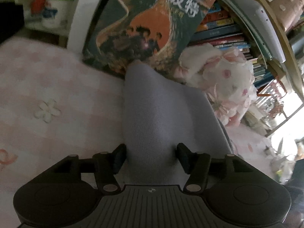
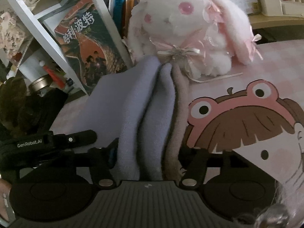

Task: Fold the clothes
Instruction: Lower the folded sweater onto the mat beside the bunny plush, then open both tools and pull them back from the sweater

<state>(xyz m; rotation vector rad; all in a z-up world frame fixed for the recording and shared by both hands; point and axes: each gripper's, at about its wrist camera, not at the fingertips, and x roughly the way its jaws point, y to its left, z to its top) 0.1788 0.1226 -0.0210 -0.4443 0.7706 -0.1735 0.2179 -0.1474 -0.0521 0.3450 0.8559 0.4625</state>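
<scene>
While each hand-held gripper pinches cloth, the lavender garment hangs bunched in ridges between them, raised above the pink surface, which may be a bed or a covered worktop. The left hand-held gripper has its fingers pressed onto a single thick fold of the garment. The right hand-held gripper pinches two lavender folds together with a strip of beige cloth; whether that strip is a lining or a separate piece cannot be told. Behind stand a plush rabbit, a book and a printed cushion. The step in hand appears to be carrying gathered edges across, mid-fold. The next move calls for level, matched travel of both grippers, so that the layers land aligned and clear of the rabbit.
</scene>
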